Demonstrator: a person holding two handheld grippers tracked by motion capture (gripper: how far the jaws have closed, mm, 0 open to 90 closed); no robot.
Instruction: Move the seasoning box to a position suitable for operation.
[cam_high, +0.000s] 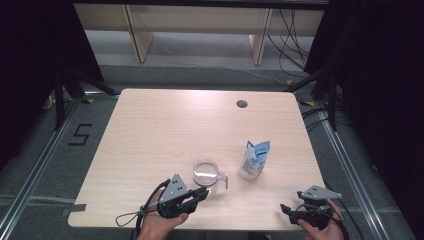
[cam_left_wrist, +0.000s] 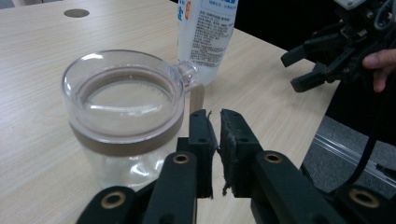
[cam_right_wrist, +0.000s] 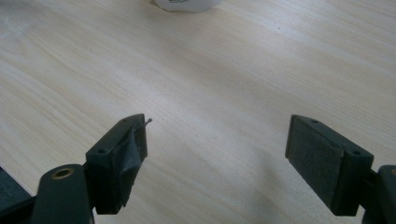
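- The table was the largest thing, a light wooden top with a round cable hole near its far edge. All places below are given from the glass mug.
- The white pouch stood upright just beside the mug, on the side where the handle points, and a little farther from the person. Probably it was put there so that it is close for pouring.
- The glass mug stood upright on the table, closer to the person's edge than to the far edge. It looked empty, with a brownish band under the rim. Its handle pointed toward the pouch.
- The left gripper was just on the near side of the mug. Its jaws were almost together, with only a thin gap and nothing between them. I judge the mug was outside the jaws, beside them and not held.
- The right gripper was well apart from the mug, near the table edge, past the pouch. Its jaws stood wide over bare wood and held nothing, as if waiting.
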